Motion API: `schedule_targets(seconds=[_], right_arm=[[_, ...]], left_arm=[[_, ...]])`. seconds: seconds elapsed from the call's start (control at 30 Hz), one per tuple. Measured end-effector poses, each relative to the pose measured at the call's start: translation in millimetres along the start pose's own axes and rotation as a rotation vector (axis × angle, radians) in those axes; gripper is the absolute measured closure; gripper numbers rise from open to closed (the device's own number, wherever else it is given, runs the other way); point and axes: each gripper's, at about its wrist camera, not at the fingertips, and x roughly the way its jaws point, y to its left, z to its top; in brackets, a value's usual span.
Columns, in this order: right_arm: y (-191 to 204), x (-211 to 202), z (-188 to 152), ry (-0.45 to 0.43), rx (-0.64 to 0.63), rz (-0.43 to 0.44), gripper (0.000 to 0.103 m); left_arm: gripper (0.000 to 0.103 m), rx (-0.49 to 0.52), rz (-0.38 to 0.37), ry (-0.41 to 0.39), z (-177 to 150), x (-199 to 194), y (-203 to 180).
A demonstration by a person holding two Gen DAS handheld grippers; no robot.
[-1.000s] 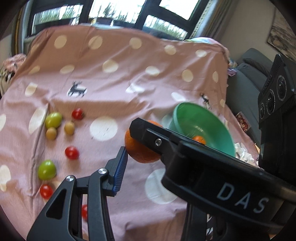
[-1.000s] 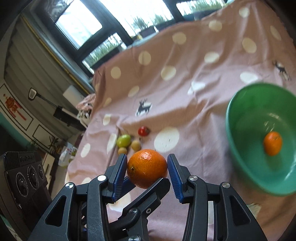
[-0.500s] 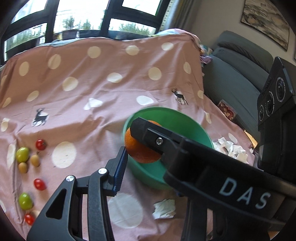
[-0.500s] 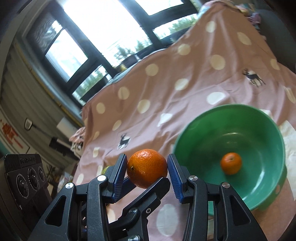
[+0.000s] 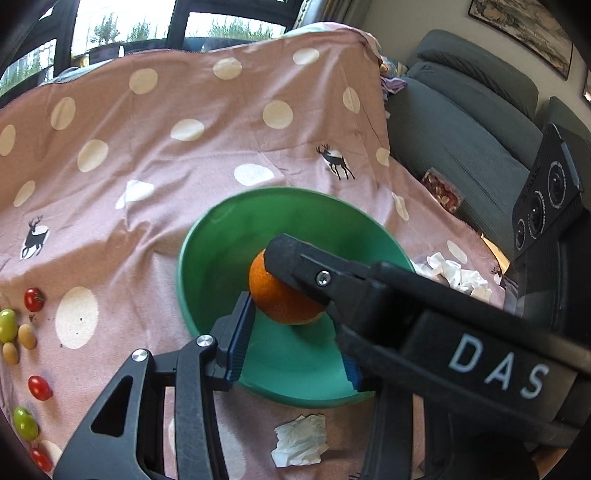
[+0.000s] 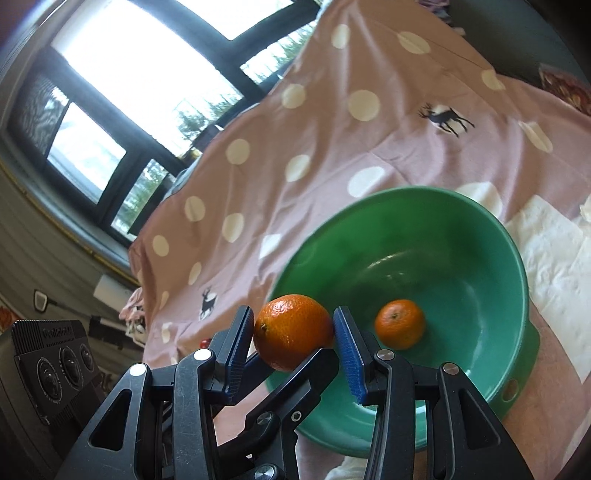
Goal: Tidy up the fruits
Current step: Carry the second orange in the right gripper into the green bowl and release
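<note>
One orange point(image 6: 291, 326) clamped in right gripper point(image 6: 293, 332), lower centre, over bowl point(image 6: 513, 258); step: placing. Next: part jaws. Left gripper point(image 5: 295, 343) jaws apart, empty.

White letters "DAS" on the black gripper body point(image 5: 495, 373), other markings too blurred to read

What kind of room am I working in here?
Most likely a home living room: a grey sofa, a framed picture on the wall, large windows, and a polka-dot cloth over the work surface.
</note>
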Motion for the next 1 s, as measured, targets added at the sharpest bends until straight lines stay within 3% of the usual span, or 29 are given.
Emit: schedule_targets(seconds=[0.6,0.73,1.0], right_arm=[[-18,14,2,0.061,0.077,-0.058,0.056],[-21,13,1,0.064,0.091,-0.065,0.056],[-14,5,2,0.014,0.069,-0.07,0.056]], left_arm=[[0.06,-0.015,-0.003,0.077,-3,23,3],[0.063,-0.023,-0.008,0.056,-3,17,4],[0.054,-0.018,0.031,0.029,-3,-5,9]])
